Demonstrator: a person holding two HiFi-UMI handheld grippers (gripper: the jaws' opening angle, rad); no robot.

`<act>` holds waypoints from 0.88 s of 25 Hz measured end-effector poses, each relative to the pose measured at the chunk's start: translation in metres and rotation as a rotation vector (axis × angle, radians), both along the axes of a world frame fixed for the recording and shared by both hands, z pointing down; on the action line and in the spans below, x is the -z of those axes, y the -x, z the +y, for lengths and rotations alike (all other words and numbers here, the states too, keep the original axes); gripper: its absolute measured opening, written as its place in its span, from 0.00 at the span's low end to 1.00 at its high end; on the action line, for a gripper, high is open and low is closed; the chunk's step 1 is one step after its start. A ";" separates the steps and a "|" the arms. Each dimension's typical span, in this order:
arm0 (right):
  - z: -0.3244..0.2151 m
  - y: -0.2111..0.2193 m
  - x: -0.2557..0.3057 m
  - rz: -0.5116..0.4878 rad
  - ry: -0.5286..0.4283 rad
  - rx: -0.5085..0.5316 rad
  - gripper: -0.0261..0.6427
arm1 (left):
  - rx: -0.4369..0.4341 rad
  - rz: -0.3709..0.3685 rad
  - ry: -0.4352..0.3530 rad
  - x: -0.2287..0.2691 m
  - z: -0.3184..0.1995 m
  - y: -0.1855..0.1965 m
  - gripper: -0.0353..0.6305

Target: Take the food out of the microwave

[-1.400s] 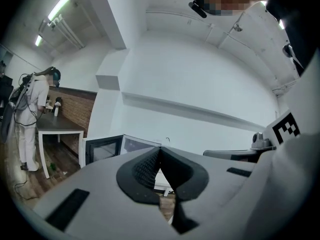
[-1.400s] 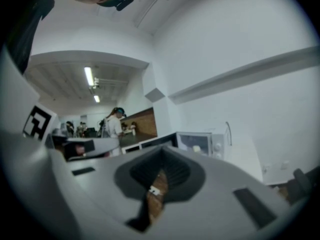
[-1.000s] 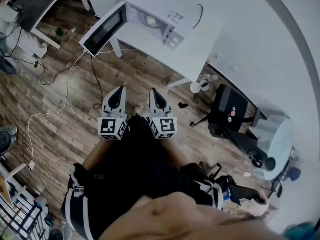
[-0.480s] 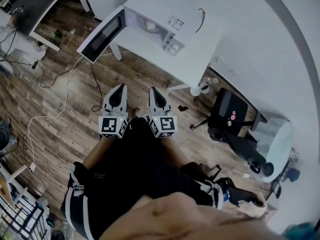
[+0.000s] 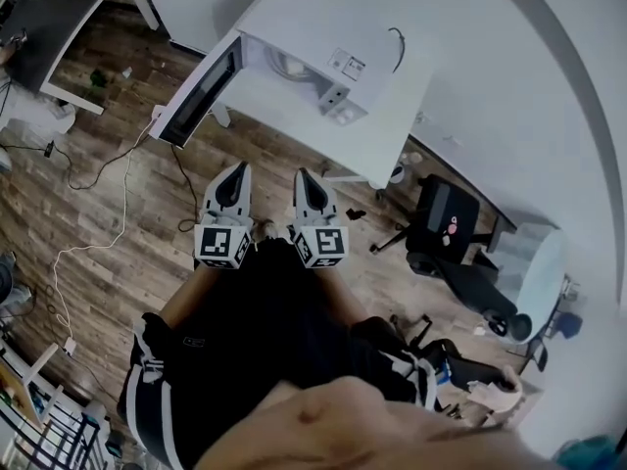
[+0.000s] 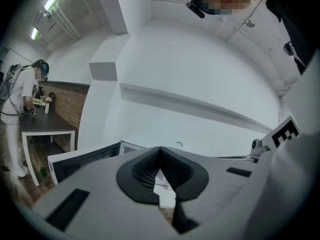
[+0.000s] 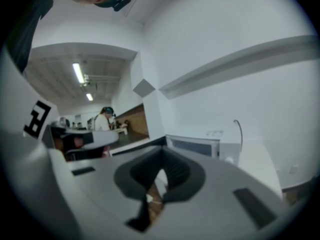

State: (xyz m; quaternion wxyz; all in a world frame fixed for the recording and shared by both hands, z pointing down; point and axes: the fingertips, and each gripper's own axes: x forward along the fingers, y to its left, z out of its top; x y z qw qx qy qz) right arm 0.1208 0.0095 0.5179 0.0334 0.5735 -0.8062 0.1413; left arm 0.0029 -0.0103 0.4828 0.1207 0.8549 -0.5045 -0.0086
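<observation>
Plainly left gripper and right gripper sit closed, empty; microwave interior indistinct.

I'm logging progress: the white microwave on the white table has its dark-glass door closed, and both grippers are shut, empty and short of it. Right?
Not quite: the head view shows the white microwave with its dark-glass door swung open. The rest holds: white table under it, left gripper and right gripper shut, empty, short of it.
</observation>
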 end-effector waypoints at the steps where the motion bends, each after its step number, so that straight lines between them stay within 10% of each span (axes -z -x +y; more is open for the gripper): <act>1: -0.008 0.004 0.000 -0.001 0.002 -0.006 0.08 | -0.010 0.001 0.000 0.000 -0.009 0.003 0.10; 22: -0.147 0.072 -0.010 0.057 0.031 -0.180 0.09 | -0.255 0.007 -0.005 -0.003 -0.139 0.060 0.10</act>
